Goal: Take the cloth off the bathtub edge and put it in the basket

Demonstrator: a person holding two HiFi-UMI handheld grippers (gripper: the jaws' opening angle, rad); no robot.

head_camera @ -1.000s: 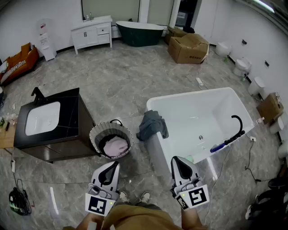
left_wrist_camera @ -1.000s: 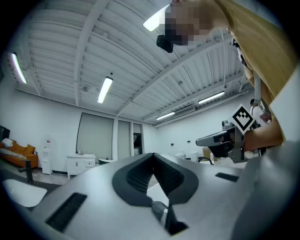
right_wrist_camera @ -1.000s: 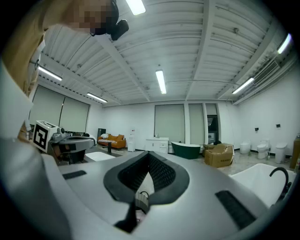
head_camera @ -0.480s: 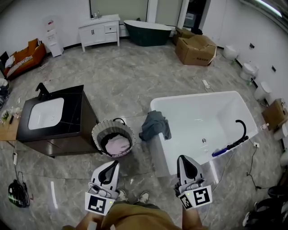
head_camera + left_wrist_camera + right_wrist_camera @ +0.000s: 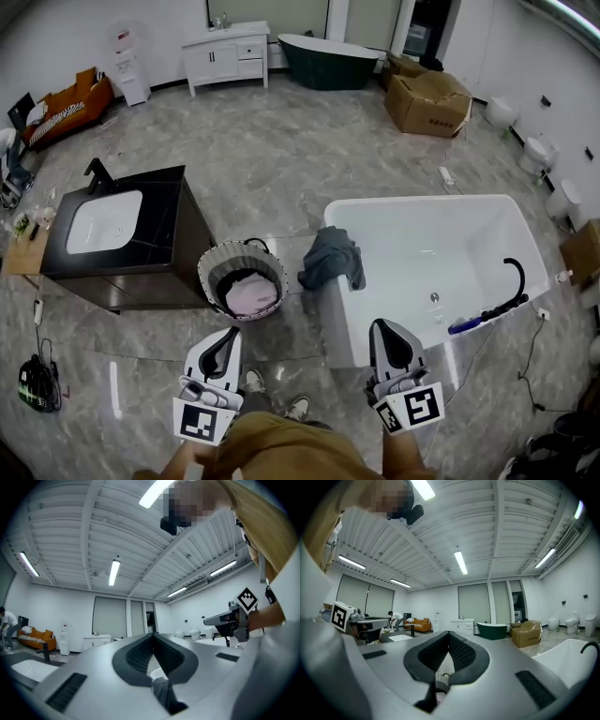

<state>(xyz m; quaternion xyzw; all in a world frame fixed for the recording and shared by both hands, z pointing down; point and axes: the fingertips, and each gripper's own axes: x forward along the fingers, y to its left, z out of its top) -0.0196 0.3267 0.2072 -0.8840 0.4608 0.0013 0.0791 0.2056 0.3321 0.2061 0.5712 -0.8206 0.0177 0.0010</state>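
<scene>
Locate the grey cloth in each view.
Head view: grey cloth draped over the bathtub edge, centre.
Left gripper view: bottom centre, below the jaws.
Right gripper view: not in it.
Shared landmark: white vanity cabinet by the far wall.

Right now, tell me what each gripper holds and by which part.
Nothing. The left gripper and right gripper are shut and empty; the cloth lies on the bathtub edge.

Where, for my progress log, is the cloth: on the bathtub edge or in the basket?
On the edge: the grey cloth drapes over the bathtub rim, outside the basket.
</scene>
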